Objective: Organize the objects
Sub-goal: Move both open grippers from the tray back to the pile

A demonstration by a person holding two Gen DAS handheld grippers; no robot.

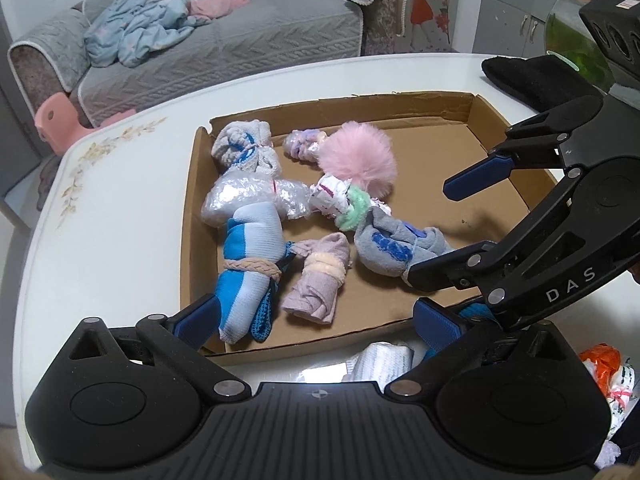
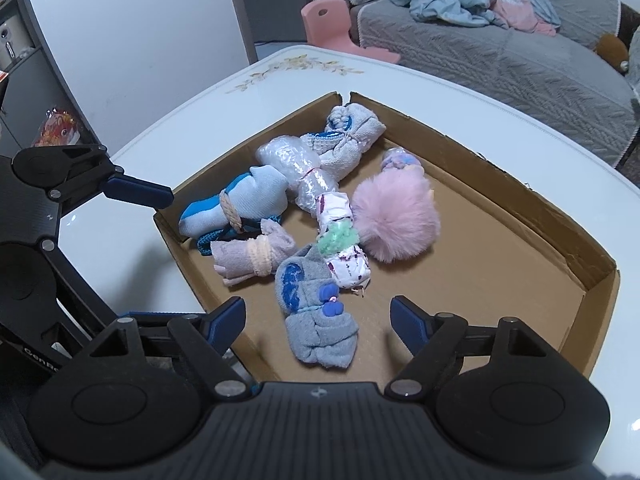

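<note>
A shallow cardboard tray (image 1: 400, 320) (image 2: 520, 240) on the white table holds several tied bundles. My left gripper (image 1: 316, 316) is open over the tray's near wall. The ends of a blue sock bundle (image 1: 248, 256) and a mauve sock bundle (image 1: 316, 284) lie between its fingers, untouched. My right gripper (image 2: 318, 316) is open astride a grey sock bundle with blue patches (image 2: 316, 320) (image 1: 384, 248), and its pads stand clear of it. A pink pompom (image 1: 358, 156) (image 2: 394, 216), a bubble-wrap bundle (image 1: 240, 200) and a white bundle with a green scrunchie (image 1: 332, 196) lie behind.
A black folded item (image 1: 532, 80) sits on the table beyond the tray's far right corner. White cloth (image 1: 384, 360) and an orange-and-white packet (image 1: 604, 364) lie at the near edge. A grey sofa (image 1: 240, 48) and a pink stool (image 2: 336, 28) stand past the table (image 1: 120, 220).
</note>
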